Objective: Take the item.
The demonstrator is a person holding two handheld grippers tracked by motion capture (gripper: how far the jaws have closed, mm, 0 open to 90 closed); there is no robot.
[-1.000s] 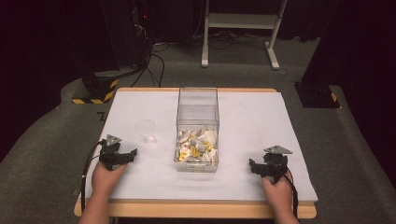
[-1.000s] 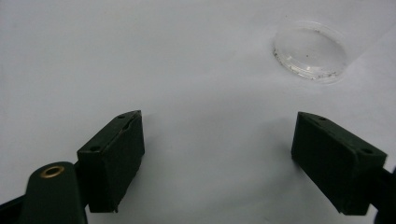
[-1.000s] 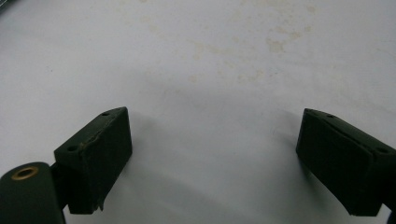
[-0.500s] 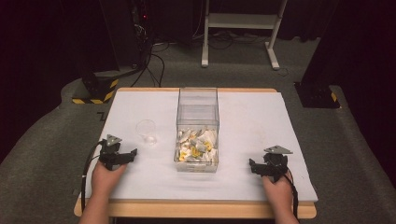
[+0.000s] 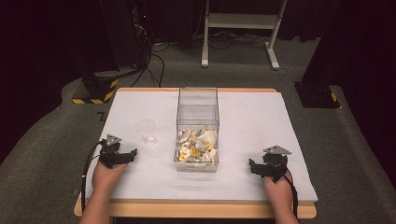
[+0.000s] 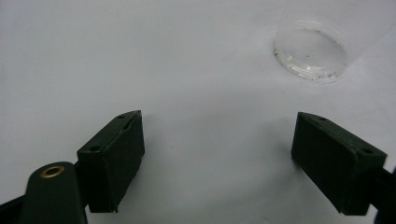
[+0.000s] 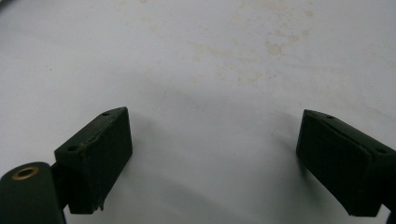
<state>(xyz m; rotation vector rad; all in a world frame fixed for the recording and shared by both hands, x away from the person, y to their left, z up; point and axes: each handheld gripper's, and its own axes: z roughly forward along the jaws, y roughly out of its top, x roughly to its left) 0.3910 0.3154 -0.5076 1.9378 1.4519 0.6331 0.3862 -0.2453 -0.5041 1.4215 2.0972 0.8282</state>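
A clear plastic bin (image 5: pixel 197 126) stands in the middle of the white table (image 5: pixel 252 116), its near half filled with several small white and yellow pieces (image 5: pixel 196 144). Left of it stands an empty clear cup (image 5: pixel 146 132), whose base (image 6: pixel 310 50) appears in the left gripper view at the upper right. My left gripper (image 5: pixel 116 155) rests low on the table near the front left, open, with nothing between its jaws (image 6: pixel 217 158). My right gripper (image 5: pixel 266 167) rests near the front right, open over bare, faintly stained tabletop (image 7: pixel 215 161).
The table's wooden front edge (image 5: pixel 196 209) lies just below both hands. Beyond the far edge are a white metal stand (image 5: pixel 243 28), cables on the grey floor, and black-and-yellow striped bases (image 5: pixel 95 91).
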